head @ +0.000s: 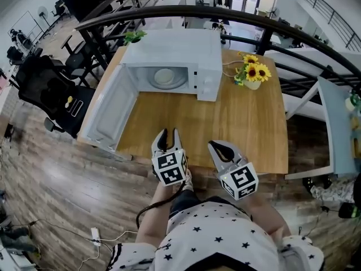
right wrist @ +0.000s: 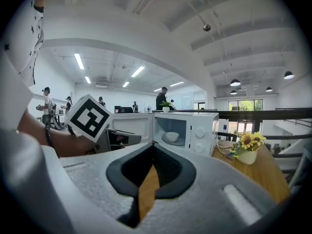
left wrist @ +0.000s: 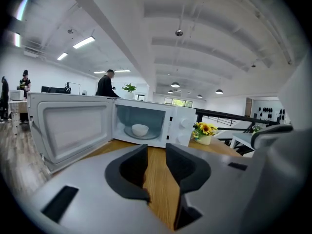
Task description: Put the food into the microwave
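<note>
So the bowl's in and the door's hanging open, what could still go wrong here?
The open door juts past the table edge, so a passer-by or the left gripper might knock it. Shutting it hard could jolt the bowl inside. The sunflower vase stands near the microwave and could tip.

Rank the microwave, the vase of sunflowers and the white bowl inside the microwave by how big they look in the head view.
1. microwave, by far the largest.
2. vase of sunflowers, clearly smaller.
3. white bowl, the smallest, though only a little smaller than the flowers, and it sits deeper inside the oven.
</note>
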